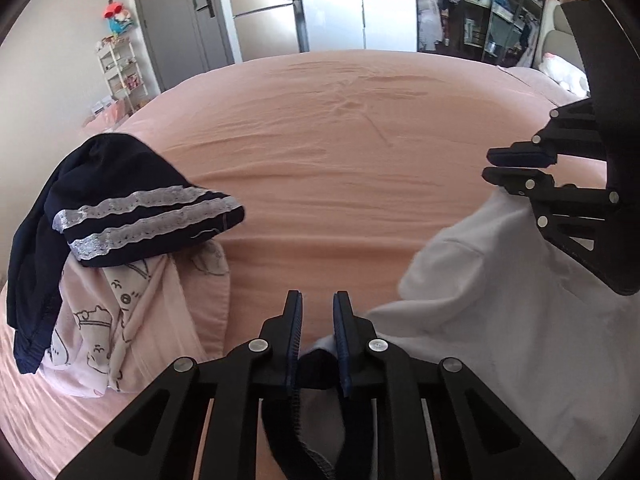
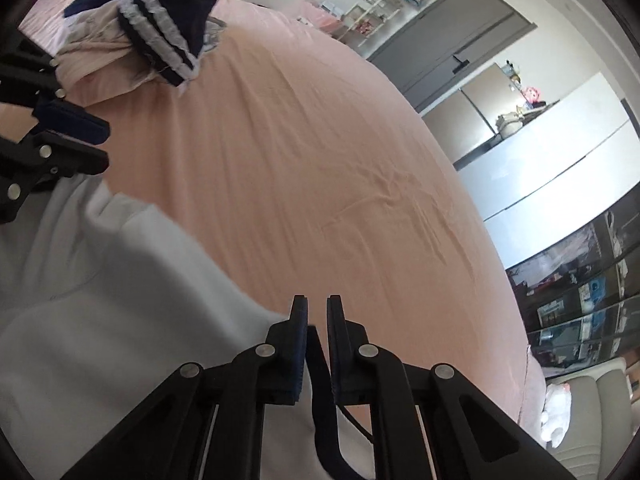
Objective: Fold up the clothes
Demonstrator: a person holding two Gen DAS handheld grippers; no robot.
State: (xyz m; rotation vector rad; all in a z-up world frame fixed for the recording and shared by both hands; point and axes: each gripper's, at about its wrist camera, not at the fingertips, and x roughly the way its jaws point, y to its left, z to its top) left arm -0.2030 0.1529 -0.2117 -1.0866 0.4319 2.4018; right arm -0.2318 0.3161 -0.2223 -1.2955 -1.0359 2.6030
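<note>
Item one: my left tongs (image 1: 318,312), black-framed with blue ribbed pads, are nearly closed and grip a dark navy trimmed edge of the white cotton garment (image 1: 492,300), which bunches between the pads and hangs down below them. Item two: my right tongs (image 2: 317,316), same build, are drawn close together on a dark navy strip of that same white garment (image 2: 120,300); the strip runs down between the pads. In the left wrist view the right tongs (image 1: 502,166) come in at the right edge, above the white cloth; in the right wrist view the left tongs (image 2: 94,144) show at the left edge. Item three: the white garment lies near me on the pink bed sheet (image 1: 340,152), spread from the middle to the right of the bed. Item four: at the near left of the bed, well apart from the white garment, a heap of clothes: a navy garment with two silver lace stripes (image 1: 148,216) on top of a pale pink cartoon-print garment (image 1: 132,312). Item five, far side of the room: grey door (image 1: 176,20), white wire shelf rack (image 1: 120,68), steel-coloured fridge (image 1: 264,28), glass-fronted dark cabinet (image 1: 480,12).
</note>
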